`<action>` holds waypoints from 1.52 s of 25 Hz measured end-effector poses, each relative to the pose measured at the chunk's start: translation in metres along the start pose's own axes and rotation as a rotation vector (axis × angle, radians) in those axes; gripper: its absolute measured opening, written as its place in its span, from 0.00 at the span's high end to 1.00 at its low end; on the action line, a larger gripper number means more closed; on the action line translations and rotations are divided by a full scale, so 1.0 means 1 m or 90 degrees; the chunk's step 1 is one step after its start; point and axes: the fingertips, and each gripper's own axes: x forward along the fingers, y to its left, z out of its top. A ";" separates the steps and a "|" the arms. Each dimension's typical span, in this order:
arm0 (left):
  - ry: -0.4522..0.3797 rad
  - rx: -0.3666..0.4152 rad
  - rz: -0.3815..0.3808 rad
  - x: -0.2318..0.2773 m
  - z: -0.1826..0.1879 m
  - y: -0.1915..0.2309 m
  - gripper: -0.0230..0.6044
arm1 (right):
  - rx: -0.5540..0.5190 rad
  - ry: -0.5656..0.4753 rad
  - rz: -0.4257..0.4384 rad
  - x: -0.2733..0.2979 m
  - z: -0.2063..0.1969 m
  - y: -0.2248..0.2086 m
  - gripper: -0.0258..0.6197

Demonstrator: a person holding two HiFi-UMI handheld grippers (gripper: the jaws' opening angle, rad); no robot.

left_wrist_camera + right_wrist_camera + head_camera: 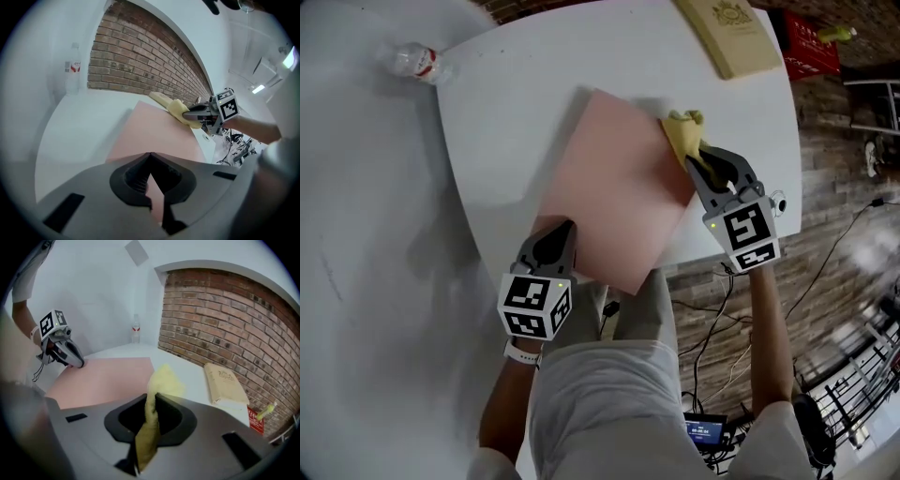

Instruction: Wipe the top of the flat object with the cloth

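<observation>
Cloth [682, 131] (yellow) clamped in right tongs [701, 159]; left tongs [561, 231] pinch pink sheet [614, 187].

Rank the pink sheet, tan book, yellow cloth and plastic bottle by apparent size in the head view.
1. pink sheet
2. tan book, partly cropped
3. yellow cloth and plastic bottle: look alike, not ranked

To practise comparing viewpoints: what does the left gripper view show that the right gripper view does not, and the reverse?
Only the left gripper view: the marker cube of the right hand-held gripper and the arm behind it. Only the right gripper view: the marker cube of the left hand-held gripper and the red box. Both: pink sheet, yellow cloth, bottle, brick wall.
</observation>
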 end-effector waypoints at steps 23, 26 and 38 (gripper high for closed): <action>0.018 -0.003 0.002 -0.001 -0.003 0.000 0.93 | 0.001 0.056 0.164 -0.004 -0.008 0.124 0.88; 0.016 -0.014 -0.003 0.002 -0.002 0.001 0.93 | 0.004 0.060 0.181 -0.008 -0.010 0.143 0.88; -0.036 -0.122 -0.006 -0.005 0.000 0.013 0.93 | -0.010 0.078 0.255 -0.025 -0.018 0.217 0.88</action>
